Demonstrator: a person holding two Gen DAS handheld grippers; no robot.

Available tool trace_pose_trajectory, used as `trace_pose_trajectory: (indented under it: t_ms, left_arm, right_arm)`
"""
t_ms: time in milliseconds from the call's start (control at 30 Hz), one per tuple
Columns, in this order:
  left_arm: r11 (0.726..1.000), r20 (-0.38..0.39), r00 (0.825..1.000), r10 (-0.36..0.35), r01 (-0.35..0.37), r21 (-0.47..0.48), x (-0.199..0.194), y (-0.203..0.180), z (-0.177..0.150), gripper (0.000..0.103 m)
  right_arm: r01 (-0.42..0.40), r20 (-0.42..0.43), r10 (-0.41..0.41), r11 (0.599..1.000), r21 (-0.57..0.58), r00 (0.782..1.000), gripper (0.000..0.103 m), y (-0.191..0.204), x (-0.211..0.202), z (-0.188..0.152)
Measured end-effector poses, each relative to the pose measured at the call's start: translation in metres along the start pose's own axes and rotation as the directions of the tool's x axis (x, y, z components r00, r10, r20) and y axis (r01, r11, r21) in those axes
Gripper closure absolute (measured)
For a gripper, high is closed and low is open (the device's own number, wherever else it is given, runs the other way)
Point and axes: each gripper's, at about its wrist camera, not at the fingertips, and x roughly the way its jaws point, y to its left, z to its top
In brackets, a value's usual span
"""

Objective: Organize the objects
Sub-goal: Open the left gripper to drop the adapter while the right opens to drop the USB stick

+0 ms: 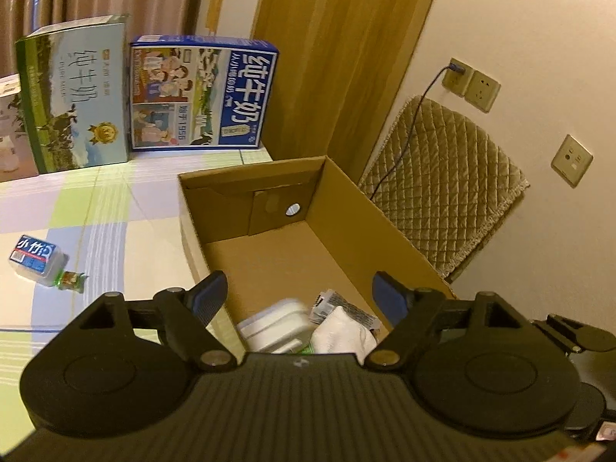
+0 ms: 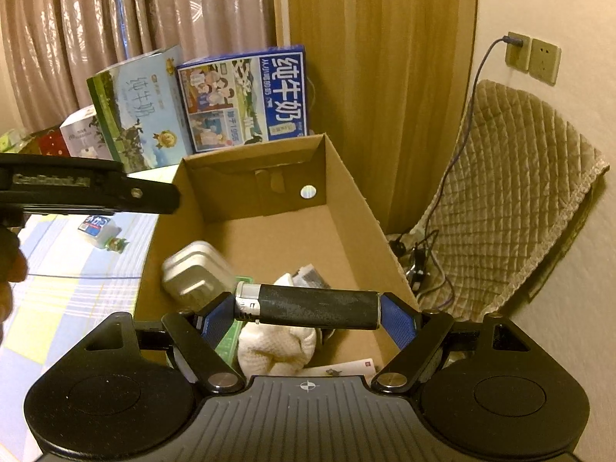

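- Pastel plaid-covered bench (image 1: 96, 208) against a cream wall with sockets; pinkish curtains (image 2: 115, 19) and a tan drape behind.
- Open brown cardboard box (image 2: 346, 200) on the bench, holding a white plastic case (image 2: 196, 273), a white cloth (image 2: 273, 346) and printed packets.
- Green-and-blue milk carton box (image 1: 77, 96) and blue milk carton box (image 1: 204, 92) upright beyond it.
- Right claw (image 2: 308, 308) above the box's near end, pinching a black lighter with silver cap (image 2: 308, 304) crosswise, end to end.
- Left claw (image 1: 304, 292) spread, holding nothing, over the box.
- Small blue-labelled clear tub (image 1: 34, 258) lying on the bench, left of the box.
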Motion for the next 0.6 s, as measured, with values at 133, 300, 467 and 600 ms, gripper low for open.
trace_pose_trajectory:
  t_ms: [133,300,467,600]
  left_arm:
    - [1.000,0.014,1.000,0.014,-0.014,-0.003,-0.011,0.005,0.000,0.024]
    - [1.000,0.040,0.999,0.023,-0.023,-0.021,-0.027,0.014,0.001,0.024]
    - [0.998,0.063,0.997,0.045,-0.042,-0.047,-0.041,0.027,0.001,0.023]
    - [0.996,0.065,0.996,0.063,-0.059,-0.063,-0.050,0.039,-0.003,0.022]
  right_arm:
    - [-0.006,0.003,0.006,1.000,0.004,1.000,0.025,0.003,-0.001,0.001]
    - [-0.029,0.022,0.029,1.000,0.012,0.999,0.025,0.007,0.000,0.009]
    - [-0.091,0.076,0.091,0.996,-0.006,0.993,0.008,0.011,0.003,0.020]
    - [-0.094,0.078,0.093,0.996,0.001,0.993,0.006,0.011,-0.001,0.019]
